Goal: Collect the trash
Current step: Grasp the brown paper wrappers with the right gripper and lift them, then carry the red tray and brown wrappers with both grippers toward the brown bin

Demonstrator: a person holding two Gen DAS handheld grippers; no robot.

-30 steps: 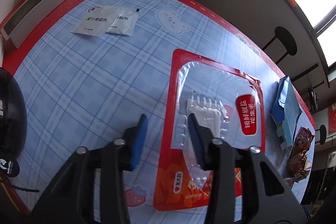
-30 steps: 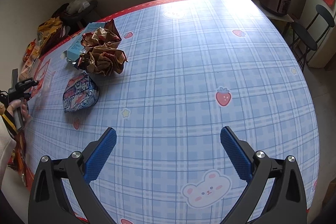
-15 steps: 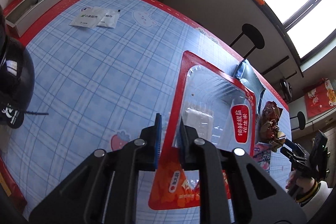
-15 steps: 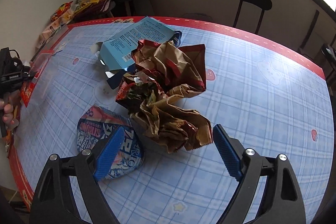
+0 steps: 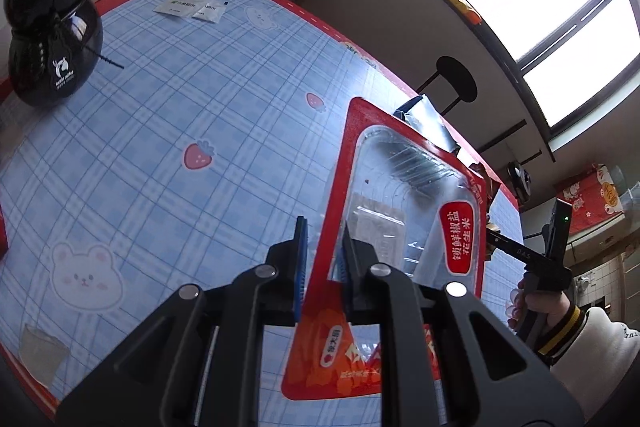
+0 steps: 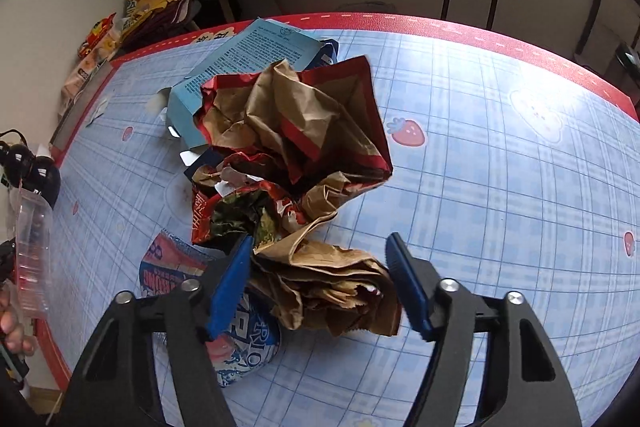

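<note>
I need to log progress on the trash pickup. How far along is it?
Nothing looks finished. In hand: the left gripper is shut on the red peanut packet, lifted off the table. The right gripper is open around the crumpled brown bag. Left: blue snack wrapper, blue box, white sachets.

Glossy clear-plastic snack tray [image 5: 404, 187]; crumpled matt brown paper bags [image 6: 312, 131]; shiny black bottle [image 5: 48, 11].
</note>
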